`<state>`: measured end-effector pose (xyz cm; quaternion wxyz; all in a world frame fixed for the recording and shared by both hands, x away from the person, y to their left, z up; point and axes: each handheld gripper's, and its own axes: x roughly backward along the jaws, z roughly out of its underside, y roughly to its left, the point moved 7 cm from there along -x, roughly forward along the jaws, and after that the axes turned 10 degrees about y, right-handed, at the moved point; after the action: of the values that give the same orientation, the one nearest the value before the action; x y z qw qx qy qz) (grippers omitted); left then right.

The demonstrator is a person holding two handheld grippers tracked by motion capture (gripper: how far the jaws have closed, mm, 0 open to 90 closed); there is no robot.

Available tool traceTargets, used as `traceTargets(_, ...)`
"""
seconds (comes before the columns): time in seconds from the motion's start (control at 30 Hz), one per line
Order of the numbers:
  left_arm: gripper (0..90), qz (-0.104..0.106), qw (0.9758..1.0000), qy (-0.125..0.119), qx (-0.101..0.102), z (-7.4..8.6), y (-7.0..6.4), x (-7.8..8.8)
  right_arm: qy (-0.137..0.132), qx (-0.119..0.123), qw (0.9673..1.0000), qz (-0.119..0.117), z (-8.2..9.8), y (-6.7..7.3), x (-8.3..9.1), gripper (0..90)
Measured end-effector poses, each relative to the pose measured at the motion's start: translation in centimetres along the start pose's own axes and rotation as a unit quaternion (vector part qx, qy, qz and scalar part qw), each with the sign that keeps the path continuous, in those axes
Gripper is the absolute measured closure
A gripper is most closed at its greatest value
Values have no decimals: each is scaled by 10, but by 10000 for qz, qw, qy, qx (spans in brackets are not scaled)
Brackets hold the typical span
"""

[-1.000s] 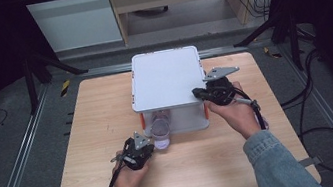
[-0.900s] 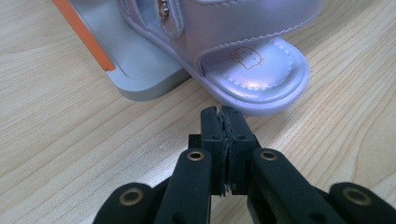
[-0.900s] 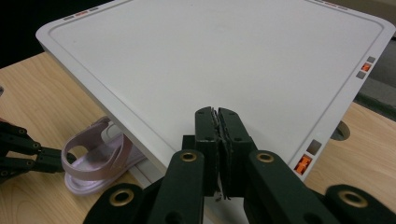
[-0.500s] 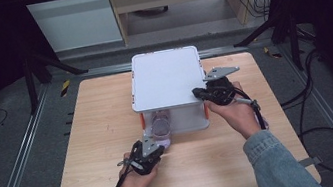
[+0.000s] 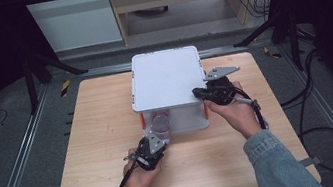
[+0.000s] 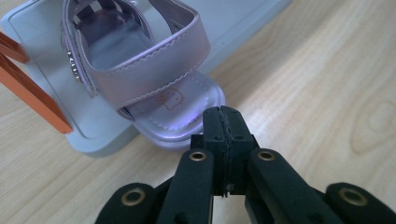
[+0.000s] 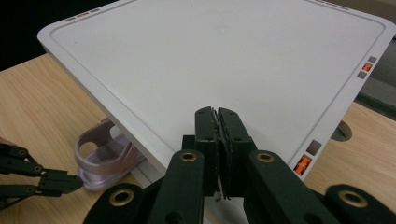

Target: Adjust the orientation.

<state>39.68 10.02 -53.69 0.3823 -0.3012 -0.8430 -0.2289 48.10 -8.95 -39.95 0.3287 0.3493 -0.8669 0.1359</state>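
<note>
On the pale wood-grain table (image 5: 85,136), near its middle: a white plastic box (image 5: 167,80) with a flat, smooth, round-cornered lid (image 7: 224,60) and orange clips (image 6: 28,93) at the front corners. Poking out of the open front, low on the left: a small lilac sandal (image 6: 163,70), glossy faux leather, white zigzag stitching along the wide strap, rounded toe of the sole resting over the box's base lip towards the table. Printed on the insole in orange, a little cartoon figure, half covered by the strap; no legible writing. Heel end lost inside the box and cut off at the frame's top edge.

Just short of the sandal's toe: left gripper (image 6: 223,122), matte black jaws pressed together, holding nothing. Over the lid's right front edge: right gripper (image 7: 217,122), jaws likewise closed on nothing; whether touching the lid, cannot tell. Small grey and orange squares along the lid's rim, too small to read.
</note>
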Motion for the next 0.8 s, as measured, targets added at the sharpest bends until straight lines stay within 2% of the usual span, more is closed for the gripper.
traceTargets(0.23,894,-139,9999,-23,-21,-9,6,-10,-3,-6,10000,-21,0,0,0,877)
traceTargets(0.27,894,-227,9997,-18,-35,-11,9,-13,-4,-6,10000,-26,0,0,0,877)
traceTargets(0.37,894,-245,9997,-7,-2,-13,12,-16,-5,-10,10000,-27,0,0,0,877)
traceTargets(0.43,894,-276,9995,-47,114,-15,17,-20,-4,-14,10000,-35,0,0,0,877)
traceTargets(0.57,894,-297,9993,-88,192,-16,22,-22,-4,-9,10000,-34,0,0,0,877)
traceTargets(0.8,895,-295,9994,-17,177,-21,26,-26,-2,0,10000,-28,0,0,0,878)
